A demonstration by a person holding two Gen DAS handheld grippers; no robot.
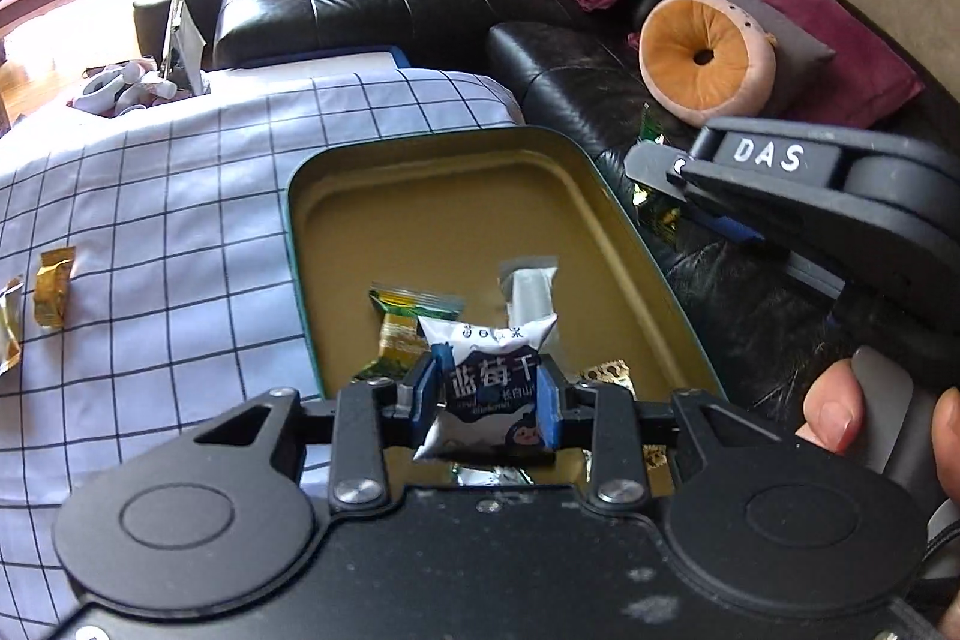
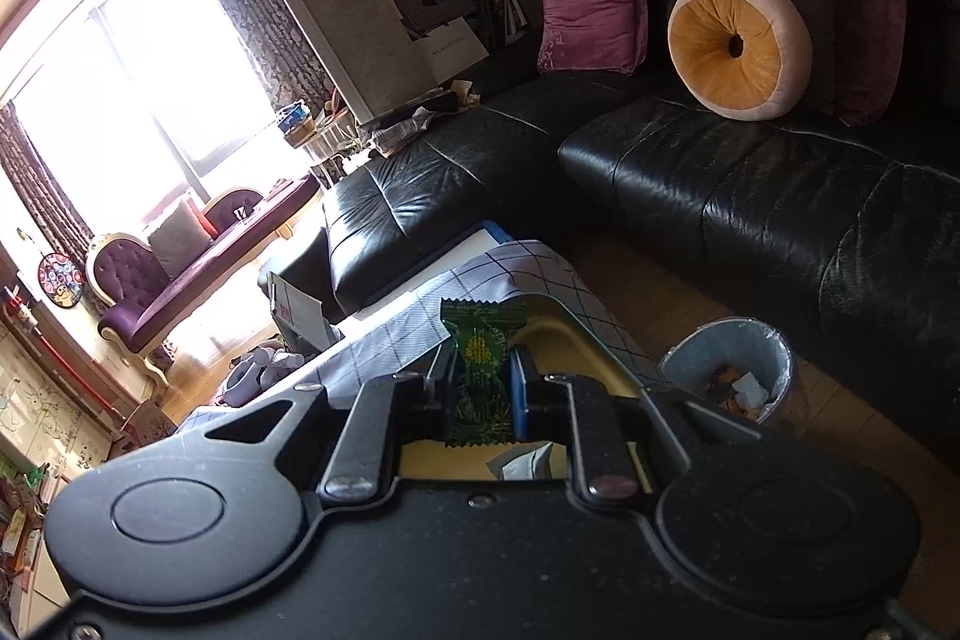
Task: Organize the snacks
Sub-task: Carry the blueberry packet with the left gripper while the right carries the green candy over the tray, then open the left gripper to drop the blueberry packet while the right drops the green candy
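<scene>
My left gripper (image 1: 489, 391) is shut on a white and blue snack packet (image 1: 489, 376) and holds it over the near end of an open tin (image 1: 336, 178) with a gold inside. In the tin lie a green and yellow packet (image 1: 402, 328), a silver packet (image 1: 528, 283) and a brown patterned one (image 1: 609, 376). My right gripper (image 2: 483, 379) is shut on a dark green packet (image 2: 480, 358) above the tin's far corner (image 2: 552, 322). In the left wrist view the right gripper's body (image 1: 840, 196) shows at the right, a hand on its handle.
The tin sits on a table under a checked cloth (image 1: 150, 196). Two gold packets (image 1: 54, 286) lie on the cloth at the left. A black leather sofa (image 2: 750, 202) with cushions runs behind. A grey waste bin (image 2: 729, 370) stands on the floor by the table.
</scene>
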